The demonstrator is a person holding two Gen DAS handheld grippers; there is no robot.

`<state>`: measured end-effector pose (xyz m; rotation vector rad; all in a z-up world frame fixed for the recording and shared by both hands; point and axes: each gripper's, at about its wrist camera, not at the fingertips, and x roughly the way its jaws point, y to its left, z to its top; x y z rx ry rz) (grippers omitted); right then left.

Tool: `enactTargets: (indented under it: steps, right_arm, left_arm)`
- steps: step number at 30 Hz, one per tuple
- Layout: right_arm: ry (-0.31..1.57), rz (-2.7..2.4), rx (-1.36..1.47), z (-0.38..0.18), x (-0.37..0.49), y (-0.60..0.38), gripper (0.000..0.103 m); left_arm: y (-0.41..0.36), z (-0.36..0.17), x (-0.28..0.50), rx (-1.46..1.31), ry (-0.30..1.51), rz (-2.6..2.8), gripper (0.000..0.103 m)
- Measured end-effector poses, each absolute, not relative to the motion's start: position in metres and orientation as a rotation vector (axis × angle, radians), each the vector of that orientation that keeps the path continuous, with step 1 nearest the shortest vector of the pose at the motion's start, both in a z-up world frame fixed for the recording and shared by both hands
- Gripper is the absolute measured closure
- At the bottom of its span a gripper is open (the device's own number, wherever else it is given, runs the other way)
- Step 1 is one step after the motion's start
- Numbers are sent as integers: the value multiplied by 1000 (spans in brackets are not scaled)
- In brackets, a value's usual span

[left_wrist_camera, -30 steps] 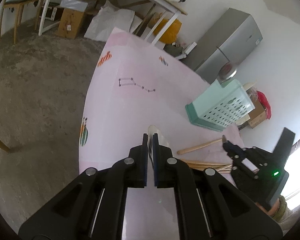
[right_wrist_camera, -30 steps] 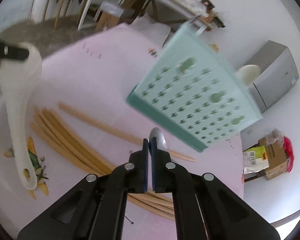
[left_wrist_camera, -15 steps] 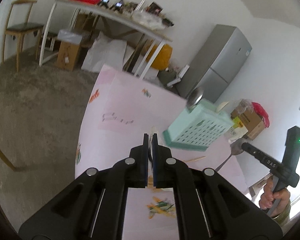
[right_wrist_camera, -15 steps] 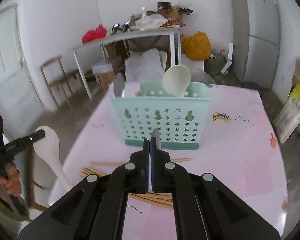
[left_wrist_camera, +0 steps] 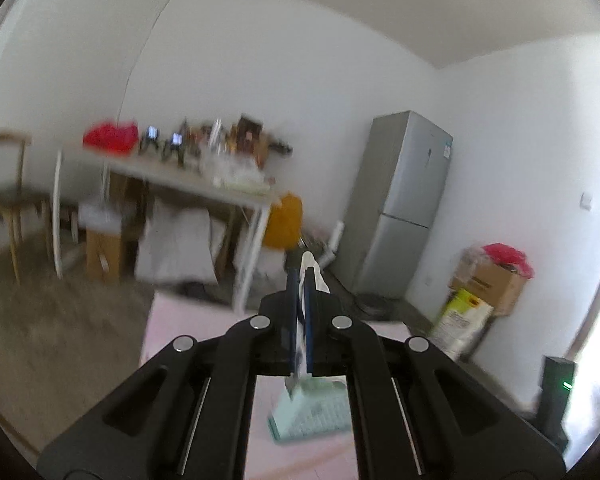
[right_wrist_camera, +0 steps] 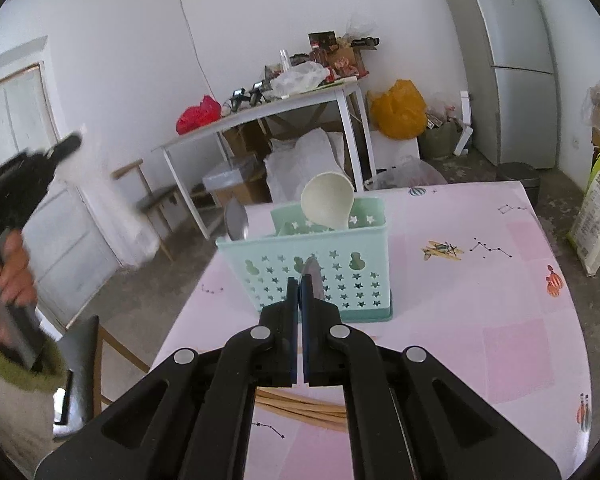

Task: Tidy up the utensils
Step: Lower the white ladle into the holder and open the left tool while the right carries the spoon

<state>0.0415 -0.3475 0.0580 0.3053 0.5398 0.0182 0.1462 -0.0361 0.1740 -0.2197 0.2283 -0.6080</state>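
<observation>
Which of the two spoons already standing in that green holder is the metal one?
The metal spoon stands at the left end of the green holder, shiny and grey; the white ladle beside it is plastic-looking, with a bigger bowl.

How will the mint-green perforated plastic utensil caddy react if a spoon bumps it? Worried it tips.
The mint-green perforated plastic utensil caddy looks thin-walled and nearly empty, so it is probably light and may slide on the smooth pink tablecloth. Its wider base should help resist tipping, though the cream ladle adds top weight.
</observation>
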Motion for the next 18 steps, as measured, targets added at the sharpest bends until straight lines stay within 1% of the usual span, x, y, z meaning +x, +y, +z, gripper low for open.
enactTargets:
  steps: [4,7,10,14,18]
  right_arm:
    - [519,38,338,58,41,-357,101]
    - [508,50,349,58,41,-362,101]
    - [503,57,356,58,42,-368,101]
    - [500,59,366,56,41,-374,101]
    - [499,58,370,55,40,-378,101]
  left_arm:
    - [-74,180,163,-146,187,-594,101]
    - [-104,169,177,-64,200,-564,101]
    - [-132,146,189,24,235,-536,101]
    - [-150,120,196,89,262,-512,101]
    - [-156,114,195,119,244,-502,101]
